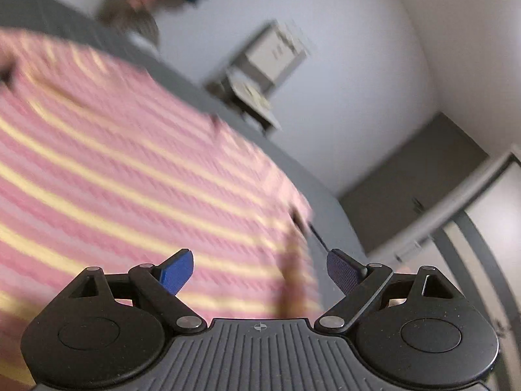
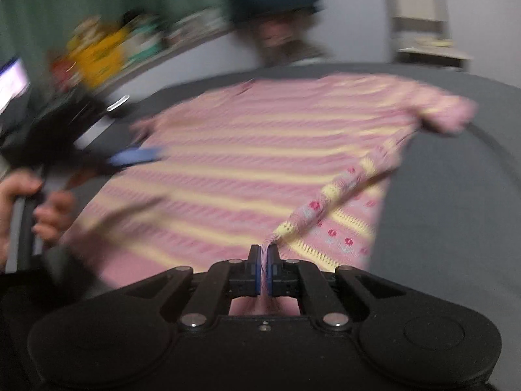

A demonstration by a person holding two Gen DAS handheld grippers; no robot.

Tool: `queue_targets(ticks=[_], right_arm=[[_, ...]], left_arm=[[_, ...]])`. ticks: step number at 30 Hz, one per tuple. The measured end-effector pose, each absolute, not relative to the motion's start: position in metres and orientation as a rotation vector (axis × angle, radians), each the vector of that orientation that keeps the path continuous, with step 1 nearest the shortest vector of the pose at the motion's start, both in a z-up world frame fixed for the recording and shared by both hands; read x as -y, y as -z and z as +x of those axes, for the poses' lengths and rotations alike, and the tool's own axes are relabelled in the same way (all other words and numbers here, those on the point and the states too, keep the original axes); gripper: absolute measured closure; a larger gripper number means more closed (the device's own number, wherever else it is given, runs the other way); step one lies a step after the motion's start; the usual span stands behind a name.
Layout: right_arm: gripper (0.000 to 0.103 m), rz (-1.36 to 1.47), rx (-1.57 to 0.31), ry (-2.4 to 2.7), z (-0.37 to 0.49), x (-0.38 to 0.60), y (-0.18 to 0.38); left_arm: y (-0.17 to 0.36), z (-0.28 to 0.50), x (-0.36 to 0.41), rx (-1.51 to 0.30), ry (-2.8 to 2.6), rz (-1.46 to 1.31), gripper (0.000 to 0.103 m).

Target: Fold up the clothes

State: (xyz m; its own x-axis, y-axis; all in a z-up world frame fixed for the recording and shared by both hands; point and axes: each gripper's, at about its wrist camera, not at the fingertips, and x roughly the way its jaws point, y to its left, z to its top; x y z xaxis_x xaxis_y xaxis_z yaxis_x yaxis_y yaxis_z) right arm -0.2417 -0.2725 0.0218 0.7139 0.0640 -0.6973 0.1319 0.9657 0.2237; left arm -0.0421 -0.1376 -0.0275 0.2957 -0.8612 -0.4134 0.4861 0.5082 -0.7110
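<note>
Striped sweater (image 2: 260, 150) covers grey surface (image 2: 456, 195); white walls (image 1: 374, 65).

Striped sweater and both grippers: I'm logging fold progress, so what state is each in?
Striped sweater: spread on the grey surface, one edge lifted into a taut strip.
Right gripper: shut on that edge.
Left gripper: open, holding nothing.

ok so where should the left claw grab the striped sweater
Best guess: the striped sweater edge nearest the open left claw, coming in low from the bare grey surface so one finger slips under the flat-lying hem. The right claw already pinches the opposite edge, lifted into a ridge.
</note>
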Motion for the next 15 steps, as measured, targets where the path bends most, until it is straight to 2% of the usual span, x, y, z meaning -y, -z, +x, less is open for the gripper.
queue_targets(ticks=[2,4,6,8,15], right_arm=[[0.096,0.17,-0.834,0.019,-0.23,0.253,-0.006],[0.089,0.135,-0.846,0.023,-0.235,0.246,-0.004],[0.072,0.141,-0.824,0.04,-0.246,0.245,-0.009],[0.068,0.156,-0.797,0.067,-0.259,0.246,-0.015],[0.065,0.184,-0.82,0.134,-0.249,0.245,-0.011]], left_arm=[[0.039,-0.042,0.15,-0.924,0.971,-0.487,0.013],[0.048,-0.042,0.159,-0.955,0.977,-0.451,0.013],[0.056,-0.042,0.16,-0.974,0.976,-0.433,0.013],[0.062,-0.04,0.159,-1.003,0.975,-0.472,0.013],[0.071,-0.035,0.154,-0.991,0.943,-0.569,0.013]])
